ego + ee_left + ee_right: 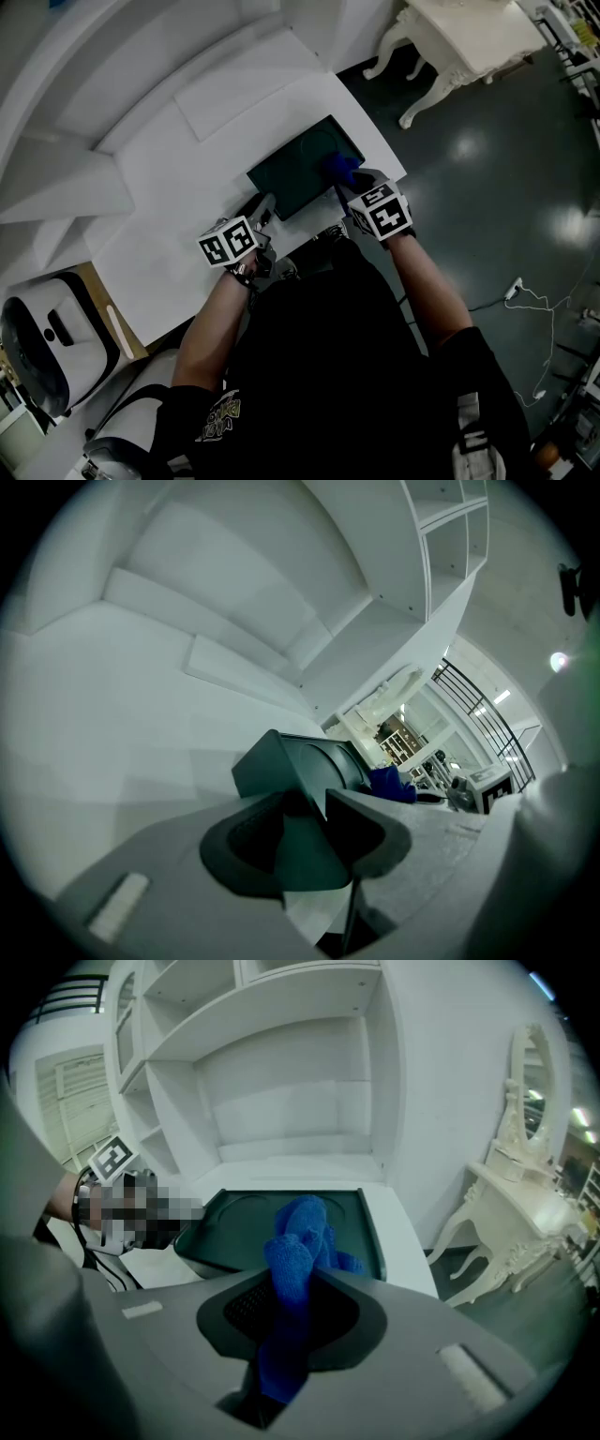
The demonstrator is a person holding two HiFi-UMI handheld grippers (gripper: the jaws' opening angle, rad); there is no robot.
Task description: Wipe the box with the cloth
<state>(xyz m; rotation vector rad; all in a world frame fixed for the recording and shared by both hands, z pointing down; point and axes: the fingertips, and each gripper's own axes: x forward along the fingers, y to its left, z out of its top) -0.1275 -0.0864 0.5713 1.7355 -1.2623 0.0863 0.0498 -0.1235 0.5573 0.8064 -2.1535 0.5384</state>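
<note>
A flat dark green box (302,166) lies on the white table (169,234), near its front right corner. My left gripper (263,212) is shut on the box's near left corner (305,841), which fills the space between the jaws in the left gripper view. My right gripper (345,184) is shut on a blue cloth (295,1269), and the bunched cloth (339,169) rests on the box's top (253,1227) near its right edge. In the left gripper view the blue cloth (392,782) shows at the far side of the box.
White shelving (281,1072) rises behind the table. A flat white panel (239,94) lies at the table's back. A white ornate dressing table (459,42) stands on the dark floor to the right. A white appliance (47,342) sits at lower left.
</note>
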